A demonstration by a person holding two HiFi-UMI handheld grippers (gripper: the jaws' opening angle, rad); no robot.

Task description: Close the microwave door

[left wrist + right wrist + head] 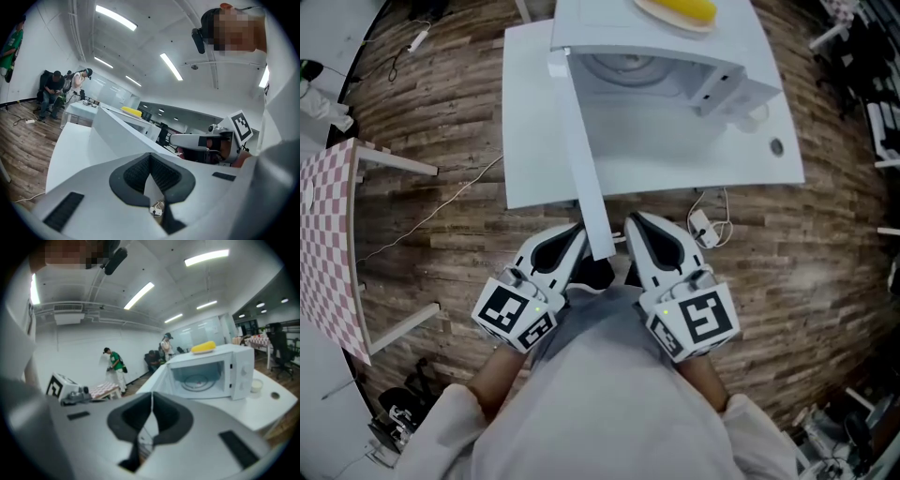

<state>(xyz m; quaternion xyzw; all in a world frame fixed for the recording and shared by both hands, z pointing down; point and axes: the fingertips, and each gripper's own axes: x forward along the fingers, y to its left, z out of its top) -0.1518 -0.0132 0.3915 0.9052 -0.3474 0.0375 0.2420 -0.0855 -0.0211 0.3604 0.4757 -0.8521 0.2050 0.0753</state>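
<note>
A white microwave [675,56] stands on a white table [534,141] with its door [586,159] swung wide open towards me; in the head view the door shows edge-on. The right gripper view shows the open cavity with its glass turntable [199,379] and the door [157,378] at its left. My left gripper [577,232] and right gripper [634,222] hang close together near my body, one on each side of the door's free edge and not touching it. The left gripper [150,161] and the right gripper [151,401] are both shut, with nothing between the pads.
A yellow object [684,9] lies on a plate on top of the microwave. A small white cup [256,386] stands to the microwave's right. A plug and cable [705,225] lie on the wooden floor. A pink checkered table [328,244] stands at the left. People [115,364] stand far behind.
</note>
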